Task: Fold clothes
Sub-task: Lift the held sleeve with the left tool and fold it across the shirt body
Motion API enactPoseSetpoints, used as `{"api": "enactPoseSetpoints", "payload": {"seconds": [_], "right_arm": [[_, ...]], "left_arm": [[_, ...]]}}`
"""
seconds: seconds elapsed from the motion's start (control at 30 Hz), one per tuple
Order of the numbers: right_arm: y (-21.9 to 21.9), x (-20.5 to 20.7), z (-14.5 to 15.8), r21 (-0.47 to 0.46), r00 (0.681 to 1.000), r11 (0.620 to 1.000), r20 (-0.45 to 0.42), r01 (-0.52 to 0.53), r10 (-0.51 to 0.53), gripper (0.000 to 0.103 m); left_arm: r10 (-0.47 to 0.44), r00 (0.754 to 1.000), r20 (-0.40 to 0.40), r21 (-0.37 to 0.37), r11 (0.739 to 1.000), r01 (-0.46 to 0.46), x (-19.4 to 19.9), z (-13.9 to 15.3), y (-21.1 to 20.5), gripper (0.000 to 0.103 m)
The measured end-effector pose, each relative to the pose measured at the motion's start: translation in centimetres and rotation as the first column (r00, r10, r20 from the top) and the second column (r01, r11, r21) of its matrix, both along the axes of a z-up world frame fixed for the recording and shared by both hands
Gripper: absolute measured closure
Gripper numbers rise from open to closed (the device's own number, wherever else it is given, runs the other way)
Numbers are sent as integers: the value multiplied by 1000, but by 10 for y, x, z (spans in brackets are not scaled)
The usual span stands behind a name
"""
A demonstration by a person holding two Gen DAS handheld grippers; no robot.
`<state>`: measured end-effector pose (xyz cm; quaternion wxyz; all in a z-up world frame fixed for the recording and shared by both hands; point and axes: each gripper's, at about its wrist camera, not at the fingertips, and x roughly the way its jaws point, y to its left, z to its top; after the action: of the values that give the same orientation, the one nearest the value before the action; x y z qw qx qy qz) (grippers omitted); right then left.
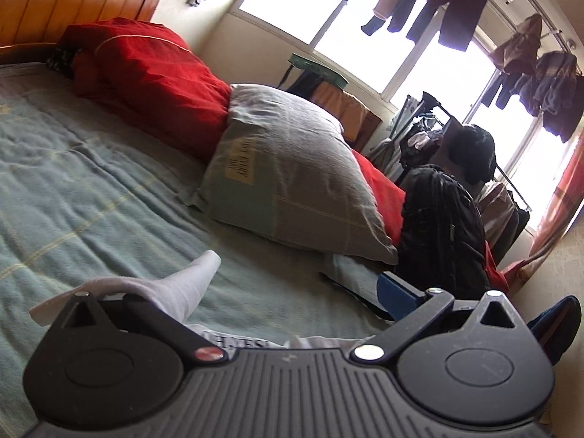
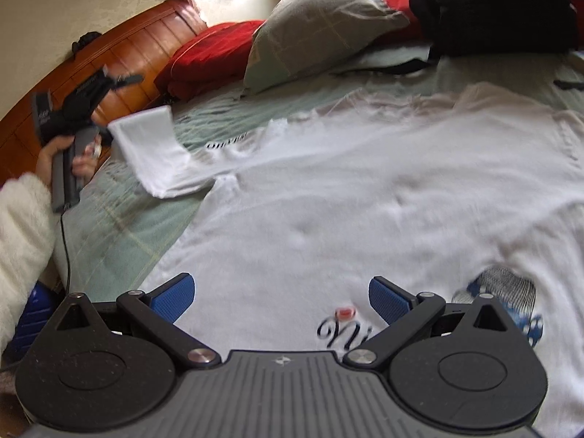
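A white T-shirt (image 2: 365, 189) with dark script lettering and a blue print lies spread flat on the green blanket (image 2: 120, 241). My right gripper (image 2: 281, 284) hovers open just above its lower front, blue pads (image 2: 175, 292) wide apart and holding nothing. At the far left, a hand holds my left gripper (image 2: 85, 91) beside the raised shirt sleeve (image 2: 149, 146). In the left wrist view my left gripper (image 1: 266, 292) stands open. The white sleeve (image 1: 171, 284) drapes over its left finger and hides it; the right blue pad (image 1: 398, 292) is bare.
A grey pillow (image 1: 292, 175) and red bedding (image 1: 157, 76) lie along the bed's far side by the wooden headboard (image 2: 120, 54). A black backpack (image 1: 441, 233) sits on the bed corner. A drying rack (image 1: 438, 124) and hanging clothes (image 1: 456, 7) stand by the window. A fluffy white sleeve (image 2: 22, 241) is at the left.
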<state>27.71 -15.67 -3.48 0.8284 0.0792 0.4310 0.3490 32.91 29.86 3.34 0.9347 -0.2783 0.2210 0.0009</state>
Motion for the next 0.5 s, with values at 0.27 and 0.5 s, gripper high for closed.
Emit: {"api": "enactPoseSetpoints", "payload": {"seconds": [0.27, 0.5], "right_arm": [[-14, -11, 1, -22, 1000, 999, 2, -25, 26, 0], [-30, -16, 0, -19, 1000, 1000, -3, -13, 13, 0]], "left_arm": [[-58, 998, -15, 22, 998, 58, 27, 19, -56, 1], [-149, 988, -33, 38, 988, 150, 51, 23, -112, 1]]}}
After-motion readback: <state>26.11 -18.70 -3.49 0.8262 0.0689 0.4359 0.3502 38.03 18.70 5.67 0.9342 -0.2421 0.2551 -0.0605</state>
